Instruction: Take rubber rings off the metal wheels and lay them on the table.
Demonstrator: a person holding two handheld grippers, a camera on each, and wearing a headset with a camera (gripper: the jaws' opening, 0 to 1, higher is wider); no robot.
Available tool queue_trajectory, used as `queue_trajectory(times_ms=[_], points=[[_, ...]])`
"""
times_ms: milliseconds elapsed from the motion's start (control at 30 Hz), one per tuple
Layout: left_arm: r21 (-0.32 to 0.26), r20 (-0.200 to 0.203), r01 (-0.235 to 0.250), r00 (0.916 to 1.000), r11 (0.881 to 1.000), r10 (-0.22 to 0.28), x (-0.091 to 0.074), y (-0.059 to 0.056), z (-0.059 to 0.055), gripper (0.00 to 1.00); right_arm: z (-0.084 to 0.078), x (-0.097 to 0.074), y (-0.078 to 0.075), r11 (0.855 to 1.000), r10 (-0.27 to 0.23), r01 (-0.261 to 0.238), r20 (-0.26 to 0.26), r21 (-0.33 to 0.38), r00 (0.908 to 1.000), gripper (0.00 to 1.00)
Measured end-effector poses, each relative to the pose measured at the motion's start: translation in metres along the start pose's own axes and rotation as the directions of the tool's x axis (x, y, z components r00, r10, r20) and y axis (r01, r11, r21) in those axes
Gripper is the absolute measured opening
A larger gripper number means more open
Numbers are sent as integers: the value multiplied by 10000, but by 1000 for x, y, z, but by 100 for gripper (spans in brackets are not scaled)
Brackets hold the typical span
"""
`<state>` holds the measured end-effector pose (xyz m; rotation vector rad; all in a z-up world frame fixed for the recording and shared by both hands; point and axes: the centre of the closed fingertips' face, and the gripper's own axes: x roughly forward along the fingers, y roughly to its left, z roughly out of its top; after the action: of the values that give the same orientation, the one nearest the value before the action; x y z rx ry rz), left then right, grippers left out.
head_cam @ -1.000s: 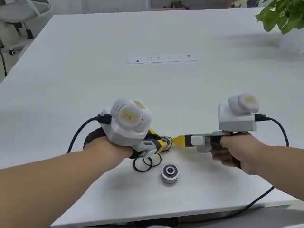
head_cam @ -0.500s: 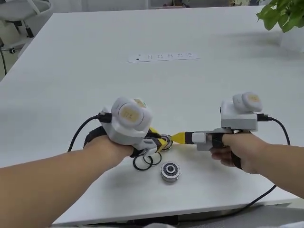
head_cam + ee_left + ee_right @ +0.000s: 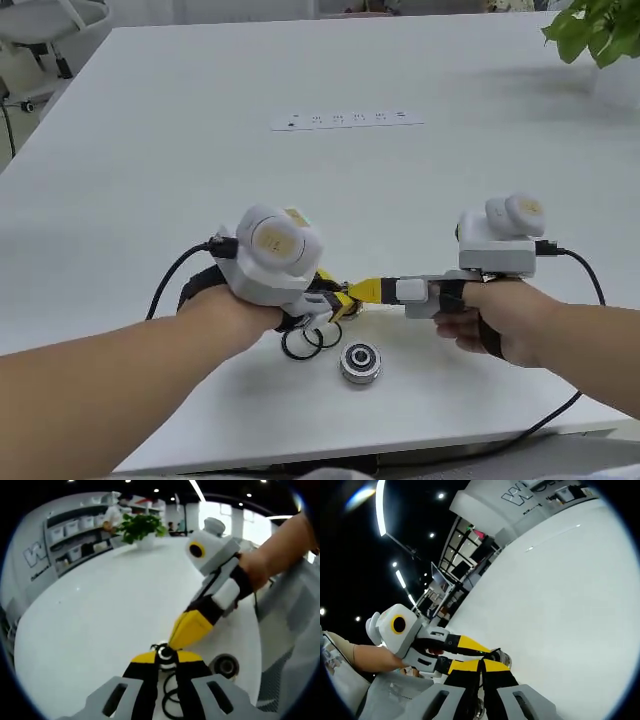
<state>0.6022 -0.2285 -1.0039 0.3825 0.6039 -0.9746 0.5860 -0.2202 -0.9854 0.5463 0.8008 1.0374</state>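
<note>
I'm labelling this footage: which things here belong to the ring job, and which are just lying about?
Job: held wheel, wheel on the table, loose rings, left gripper, right gripper.
Lying about: power strip, plant, chair.

Bright, even light falls from overhead. In the head view the white counter (image 3: pixel 200 150) is close to washed out, and the shadows are soft and pale: a faint one below the plant (image 3: pixel 595 30) at upper right, a small one under the wheel (image 3: pixel 359 362) at lower centre. The far edge is slightly soft. Both gripper views bend strongly toward the edges. Ceiling spots (image 3: pixel 156 490) glare along the top of the left gripper view. A strip light (image 3: pixel 381 510) flares at upper left of the right gripper view, where the counter is blown out. The fingers (image 3: pixel 145 677) at the bottom look blurred.
</note>
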Motion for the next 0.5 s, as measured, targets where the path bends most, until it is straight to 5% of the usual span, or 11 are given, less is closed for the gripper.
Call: queue_trajectory(times_ms=[500], points=[[22,20,-53,10000,10000,53,1,0,0,12,-1,-4,-4,9989,87,-94,165,461,9998,0]])
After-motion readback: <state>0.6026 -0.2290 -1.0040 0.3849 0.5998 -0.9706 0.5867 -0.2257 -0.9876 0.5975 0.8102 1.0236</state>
